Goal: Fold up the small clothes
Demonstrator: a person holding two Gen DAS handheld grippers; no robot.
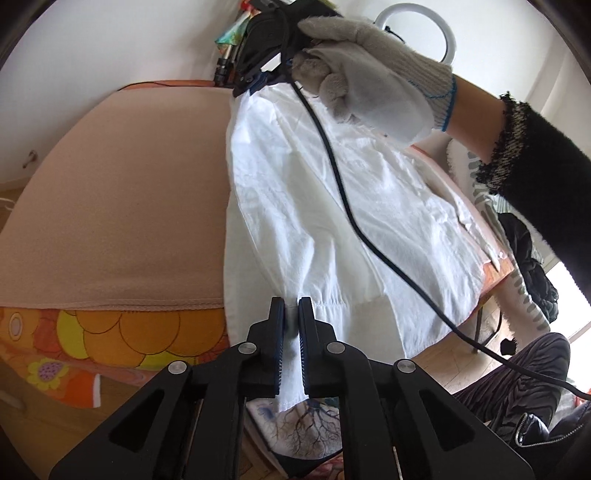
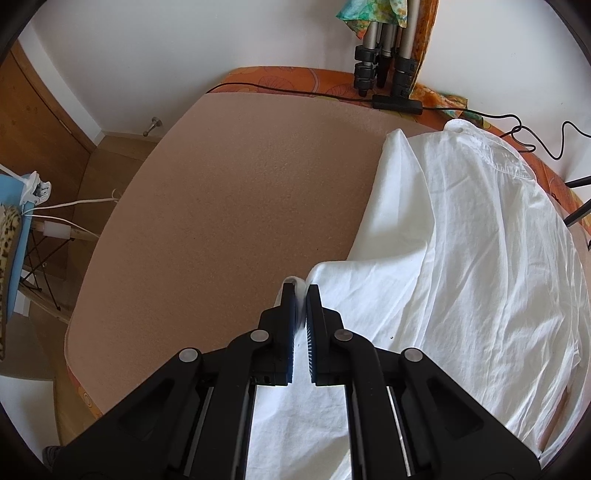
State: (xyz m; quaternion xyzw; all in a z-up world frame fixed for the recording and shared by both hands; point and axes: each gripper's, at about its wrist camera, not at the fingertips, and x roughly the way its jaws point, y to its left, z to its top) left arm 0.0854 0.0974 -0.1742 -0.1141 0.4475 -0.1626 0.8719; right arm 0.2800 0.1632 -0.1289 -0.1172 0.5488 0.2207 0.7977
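We see the left hand-held gripper (image 1: 291,306) with its jaws nearly together, pinching a fold of the white shirt (image 1: 325,206) at the hem. The cloth passes between the blue pads (image 1: 303,354) and hangs out below them.

The right hand-held gripper (image 2: 301,295) is pressed together on another edge of the shirt (image 2: 480,258); a small bunch of white fabric shows above its tips. In the left wrist view, a gloved hand (image 1: 373,70) carries this right gripper at the far end of the shirt, and the cloth stretches from there down to the left gripper.

The shirt lies on the right part of the worktop (image 2: 240,206), which is covered by a plain beige cloth over an orange flowered cover (image 1: 110,332). The shirt collar (image 2: 491,155) points to the far edge of the worktop. The left part of the worktop, beside the shirt, shows bare beige cloth.

A black cable (image 1: 343,192) runs from the right gripper across the shirt. A dark sleeve (image 1: 535,173) follows the glove. A folded tripod (image 2: 388,55) stands at the far edge of the worktop, beyond the collar. A ring lamp (image 1: 417,33) is behind the gloved hand.
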